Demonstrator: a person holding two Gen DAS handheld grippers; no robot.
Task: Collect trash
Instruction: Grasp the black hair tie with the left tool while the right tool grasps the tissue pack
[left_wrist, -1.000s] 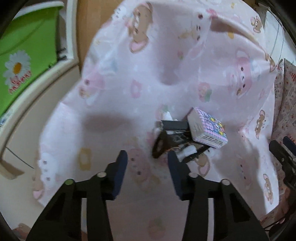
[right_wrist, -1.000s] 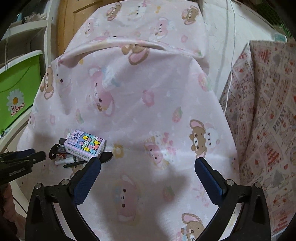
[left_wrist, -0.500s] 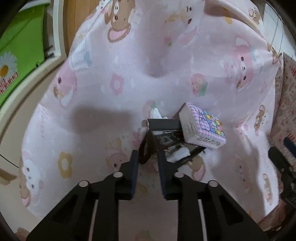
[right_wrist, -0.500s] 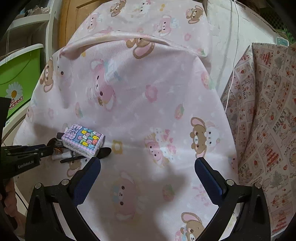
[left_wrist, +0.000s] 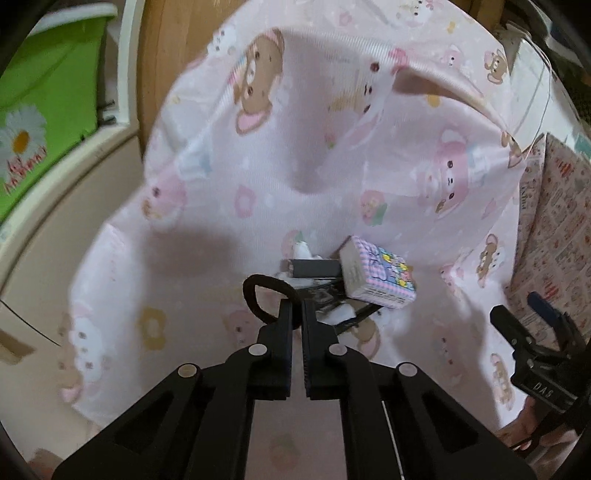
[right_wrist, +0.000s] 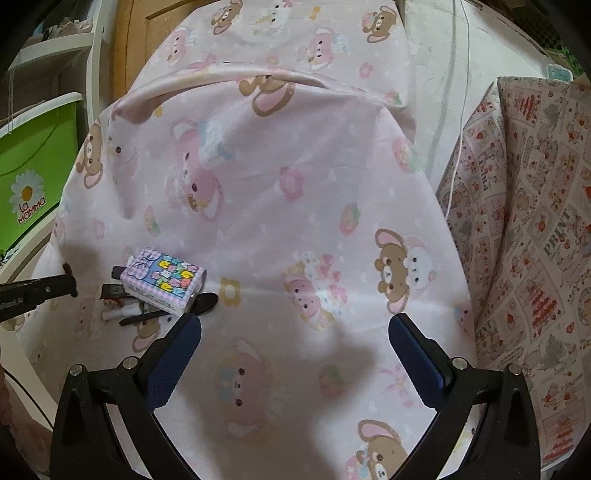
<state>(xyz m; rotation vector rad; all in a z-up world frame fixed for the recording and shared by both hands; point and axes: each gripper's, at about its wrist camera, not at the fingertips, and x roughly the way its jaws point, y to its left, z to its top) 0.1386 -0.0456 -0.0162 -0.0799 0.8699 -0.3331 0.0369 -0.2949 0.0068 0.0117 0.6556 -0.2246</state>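
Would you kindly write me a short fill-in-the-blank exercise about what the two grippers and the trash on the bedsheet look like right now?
1. The left gripper is shut on a black ____.
2. The right gripper has its jaws ____, with nothing between them.
3. The small checked box lies on a ____ cartoon-print bedsheet.
4. The storage bin bearing a daisy is ____.

Answers: hair tie; open; pink; green

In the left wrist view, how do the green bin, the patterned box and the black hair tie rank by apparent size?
1. green bin, cut off by the frame edge
2. patterned box
3. black hair tie, a thin loop; nearer the camera, so its rank against the box is unsure
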